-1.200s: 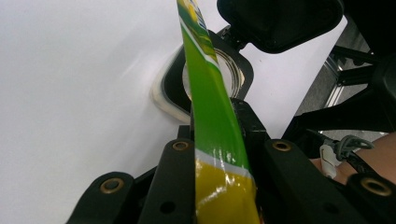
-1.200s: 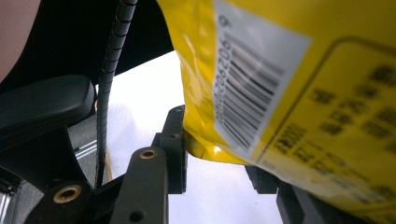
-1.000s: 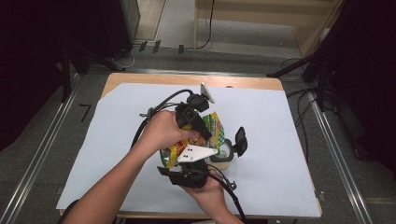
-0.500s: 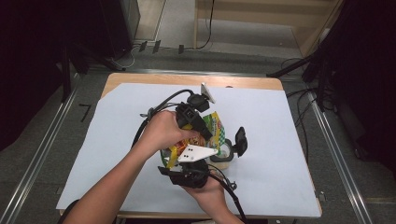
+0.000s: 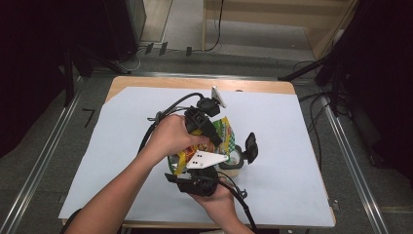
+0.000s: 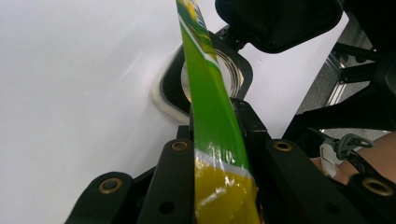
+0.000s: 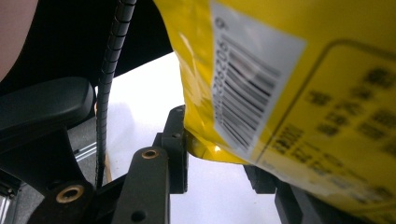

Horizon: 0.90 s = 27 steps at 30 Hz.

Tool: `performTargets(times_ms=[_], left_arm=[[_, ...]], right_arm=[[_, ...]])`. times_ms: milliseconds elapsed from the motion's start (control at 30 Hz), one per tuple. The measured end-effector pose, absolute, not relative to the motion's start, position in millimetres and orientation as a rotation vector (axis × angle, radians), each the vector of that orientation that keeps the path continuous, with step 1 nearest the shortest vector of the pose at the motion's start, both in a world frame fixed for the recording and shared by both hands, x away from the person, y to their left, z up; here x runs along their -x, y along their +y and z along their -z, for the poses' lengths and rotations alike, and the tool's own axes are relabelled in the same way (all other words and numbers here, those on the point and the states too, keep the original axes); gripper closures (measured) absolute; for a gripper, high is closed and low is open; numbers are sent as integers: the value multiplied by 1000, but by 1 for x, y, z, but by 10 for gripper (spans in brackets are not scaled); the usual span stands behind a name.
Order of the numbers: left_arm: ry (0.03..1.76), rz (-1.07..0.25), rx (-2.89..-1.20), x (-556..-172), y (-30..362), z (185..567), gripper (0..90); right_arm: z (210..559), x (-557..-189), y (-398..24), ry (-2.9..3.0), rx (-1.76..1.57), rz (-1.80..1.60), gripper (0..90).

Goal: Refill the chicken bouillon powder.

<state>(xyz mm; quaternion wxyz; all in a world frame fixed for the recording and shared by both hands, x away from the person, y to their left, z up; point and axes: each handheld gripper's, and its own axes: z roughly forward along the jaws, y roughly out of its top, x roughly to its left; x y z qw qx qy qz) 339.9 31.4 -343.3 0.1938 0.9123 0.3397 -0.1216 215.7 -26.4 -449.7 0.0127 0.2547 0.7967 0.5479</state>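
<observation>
A yellow and green snack bag is held up between both grippers over the white sheet. My left gripper comes from the upper left, and its jaws are shut on the bag's green edge. My right gripper sits below the bag, under a white three-cornered plate. In the right gripper view its jaws close on the lower corner of the bag, beside the barcode. Just right of the bag, a small clear container with a black rim rests on the sheet.
A black lid-like piece stands up beside the container and looms large in the left gripper view. The white sheet covers a wooden table. Cables trail from both grippers. Metal rails run along both sides.
</observation>
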Motion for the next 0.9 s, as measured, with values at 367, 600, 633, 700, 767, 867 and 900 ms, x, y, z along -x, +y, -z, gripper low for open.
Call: performTargets(times_ms=[367, 600, 633, 700, 767, 867, 900], left_arm=[[948, 330, -2575, -340, 26, 341, 803], [950, 325, -2581, -340, 25, 340, 802], [953, 326, -2577, -340, 25, 340, 802], [956, 323, -2575, -340, 26, 340, 802], [955, 322, -2575, -340, 26, 340, 800], [955, 318, -2577, -340, 26, 340, 798], [957, 316, -2576, -340, 26, 340, 798]], right_arm=[[448, -215, -27, 2474, -810, -1720, 666], [448, -216, -28, 2471, -812, -1724, 662], [448, -216, -28, 2471, -813, -1723, 663], [448, -216, -28, 2471, -807, -1725, 664], [448, -216, -28, 2470, -808, -1725, 665], [449, -217, -27, 2468, -809, -1730, 667], [449, -217, -27, 2467, -809, -1732, 667]])
